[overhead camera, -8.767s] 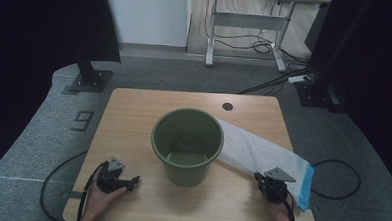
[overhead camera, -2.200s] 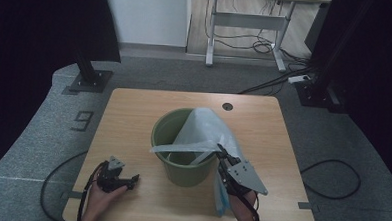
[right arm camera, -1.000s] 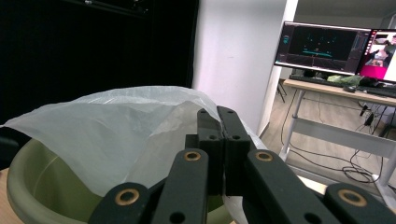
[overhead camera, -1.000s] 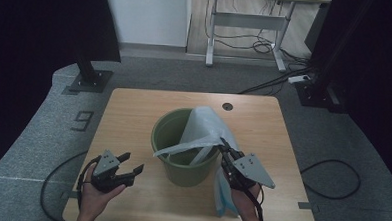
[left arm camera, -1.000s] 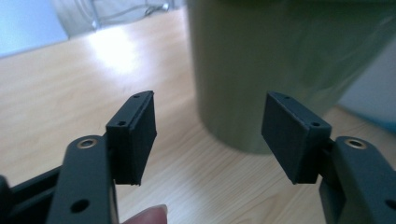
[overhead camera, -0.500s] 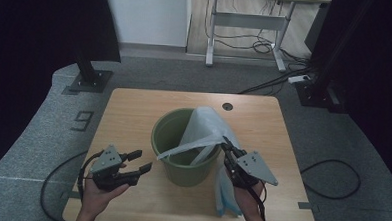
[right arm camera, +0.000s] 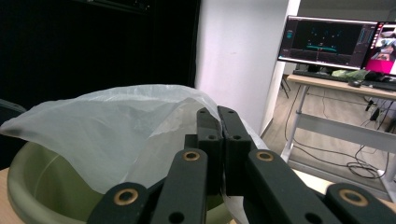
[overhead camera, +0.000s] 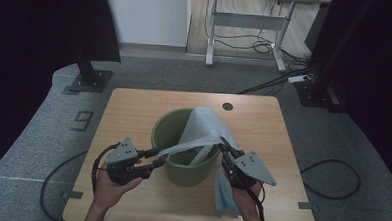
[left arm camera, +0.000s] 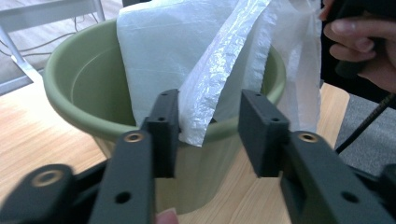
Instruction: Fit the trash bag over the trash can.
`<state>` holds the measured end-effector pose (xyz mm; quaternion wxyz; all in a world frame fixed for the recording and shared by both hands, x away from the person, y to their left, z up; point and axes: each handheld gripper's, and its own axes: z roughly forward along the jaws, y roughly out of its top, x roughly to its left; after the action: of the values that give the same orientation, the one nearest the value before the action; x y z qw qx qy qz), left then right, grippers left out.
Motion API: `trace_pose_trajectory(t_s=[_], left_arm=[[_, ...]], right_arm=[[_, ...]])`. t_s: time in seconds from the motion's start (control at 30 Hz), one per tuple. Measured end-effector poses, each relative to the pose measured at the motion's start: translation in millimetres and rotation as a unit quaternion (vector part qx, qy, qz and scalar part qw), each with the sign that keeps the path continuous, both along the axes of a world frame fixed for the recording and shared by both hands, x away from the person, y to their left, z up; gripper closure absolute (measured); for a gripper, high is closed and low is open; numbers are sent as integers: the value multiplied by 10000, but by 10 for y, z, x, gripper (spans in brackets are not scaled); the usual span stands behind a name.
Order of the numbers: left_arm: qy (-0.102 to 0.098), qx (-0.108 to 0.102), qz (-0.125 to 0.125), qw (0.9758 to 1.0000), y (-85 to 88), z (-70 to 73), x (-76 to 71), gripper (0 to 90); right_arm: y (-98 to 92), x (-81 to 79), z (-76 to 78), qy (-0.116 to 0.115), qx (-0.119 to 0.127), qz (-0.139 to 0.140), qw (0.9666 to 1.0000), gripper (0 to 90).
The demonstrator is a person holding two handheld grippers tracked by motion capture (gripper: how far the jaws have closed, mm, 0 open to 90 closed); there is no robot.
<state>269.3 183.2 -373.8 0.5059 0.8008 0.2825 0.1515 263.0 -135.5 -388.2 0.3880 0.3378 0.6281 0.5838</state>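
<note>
A green bin (overhead camera: 184,155) stands near the middle of the wooden desk (overhead camera: 134,108), and a thin, pale plastic bag (overhead camera: 205,128) is draped over its rim, partly inside it and partly spilling out on the right side toward the person. The right gripper (overhead camera: 226,148) sits just beside the bin's right rim, its fingers (right arm camera: 219,135) pressed tightly together on a fold of the bag, holding that edge up above the rim; in the right gripper view the film balloons out over the bin's mouth in front of the closed fingers. The rest of the bag, showing a blue tint, hangs down past the right hand (overhead camera: 242,202) onto the desk. A stretched strip of the bag runs from the right gripper across the near rim toward the left gripper (overhead camera: 157,159), which is held at the bin's left front side. Its fingers (left arm camera: 163,126) have just been closing and now stand at a narrow gap with a hanging corner of the bag between them; the left-hand finger touches the film, while the right-hand one stands clear of it, so the corner is not yet pinched. The left hand (overhead camera: 113,189) comes in from the desk's near edge.
</note>
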Motion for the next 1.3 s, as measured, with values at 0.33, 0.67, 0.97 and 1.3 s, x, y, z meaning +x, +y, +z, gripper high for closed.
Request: trace_pose_trajectory(t_s=[0.33, 0.67, 0.97, 1.3], left_arm=[[179, -4, 83, 9998, -40, -58, 126, 773], [241, -48, 210, 9995, -9, -85, 185, 895], [442, 173, 372, 9982, -57, -64, 379, 895], [542, 174, 393, 9976, -54, -69, 464, 889]], right_arm=[[25, -25, -78, 123, -40, 114, 9999, 859], [108, -53, -146, 255, -68, 428, 9987, 759], [39, -342, -99, 113, 51, 576, 9983, 433], [-182, -626, -385, 210, 122, -197, 9995, 320]])
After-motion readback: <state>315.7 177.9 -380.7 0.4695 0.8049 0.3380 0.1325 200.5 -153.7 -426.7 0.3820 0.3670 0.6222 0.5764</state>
